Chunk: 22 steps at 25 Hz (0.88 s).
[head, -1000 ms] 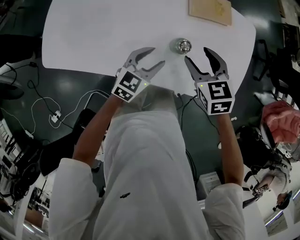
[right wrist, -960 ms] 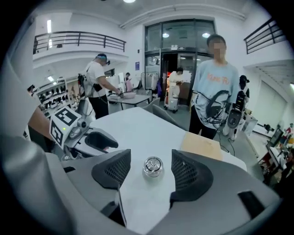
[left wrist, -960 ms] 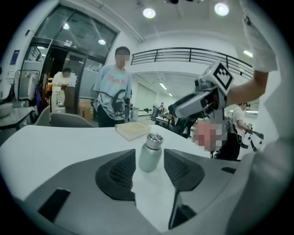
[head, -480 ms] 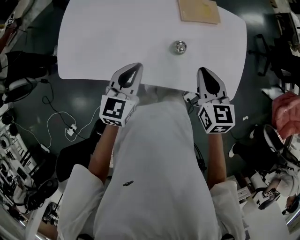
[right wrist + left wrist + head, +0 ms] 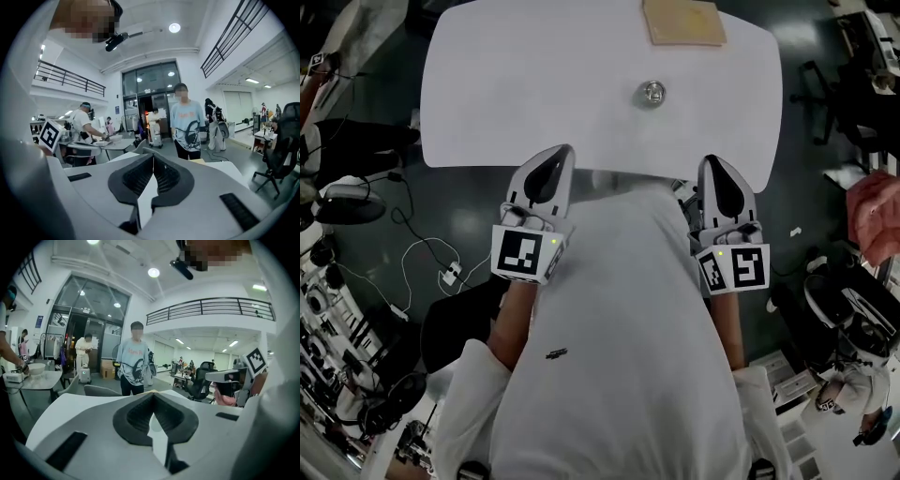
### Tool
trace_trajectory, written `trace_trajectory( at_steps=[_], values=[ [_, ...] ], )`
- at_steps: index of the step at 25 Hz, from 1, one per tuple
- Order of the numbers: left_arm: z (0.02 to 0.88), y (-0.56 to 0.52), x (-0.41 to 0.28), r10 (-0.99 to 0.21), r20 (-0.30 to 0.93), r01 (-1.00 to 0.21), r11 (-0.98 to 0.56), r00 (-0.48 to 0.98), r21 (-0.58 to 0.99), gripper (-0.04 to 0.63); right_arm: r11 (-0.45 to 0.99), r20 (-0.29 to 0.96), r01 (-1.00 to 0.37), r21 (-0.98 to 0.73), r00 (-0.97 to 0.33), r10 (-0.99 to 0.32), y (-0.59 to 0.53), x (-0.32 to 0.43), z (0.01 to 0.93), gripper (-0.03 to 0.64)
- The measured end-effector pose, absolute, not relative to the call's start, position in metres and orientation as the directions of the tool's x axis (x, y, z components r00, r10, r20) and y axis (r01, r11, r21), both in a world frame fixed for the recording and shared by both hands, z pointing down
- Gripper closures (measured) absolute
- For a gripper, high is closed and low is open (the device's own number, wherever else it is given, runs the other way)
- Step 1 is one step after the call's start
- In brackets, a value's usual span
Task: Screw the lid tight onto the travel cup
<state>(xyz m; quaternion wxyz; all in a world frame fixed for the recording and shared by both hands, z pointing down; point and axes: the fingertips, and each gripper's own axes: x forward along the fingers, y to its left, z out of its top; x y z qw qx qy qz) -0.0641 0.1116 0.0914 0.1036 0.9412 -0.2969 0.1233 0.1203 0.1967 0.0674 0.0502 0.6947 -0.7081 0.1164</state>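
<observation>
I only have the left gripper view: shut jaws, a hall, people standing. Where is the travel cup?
Observer: In the head view, the travel cup stands alone on the white table, beyond the left gripper and the right gripper.
Operator: Is the right gripper holding anything?
Observer: No. In its own view its jaws are together with nothing between them.
Operator: Is anything else on the table?
Observer: A tan board lies at the far edge, past the cup.
</observation>
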Motion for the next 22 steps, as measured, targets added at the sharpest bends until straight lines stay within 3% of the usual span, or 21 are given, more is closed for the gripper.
trace_trajectory(
  at_steps=[13,22],
  values=[
    [0.094,0.121,-0.035,-0.530,0.280,-0.574,-0.812,0.801,0.105,0.592,0.019,0.266,-0.999,-0.047,-0.031,-0.963,0.199,0.139,0.091,0.617],
    [0.089,0.132,-0.051,-0.523,0.285,-0.572,-0.811,0.803,0.124,0.592,0.015,0.283,-0.999,-0.029,-0.023,-0.959,0.205,0.121,0.092,0.617]
  ],
)
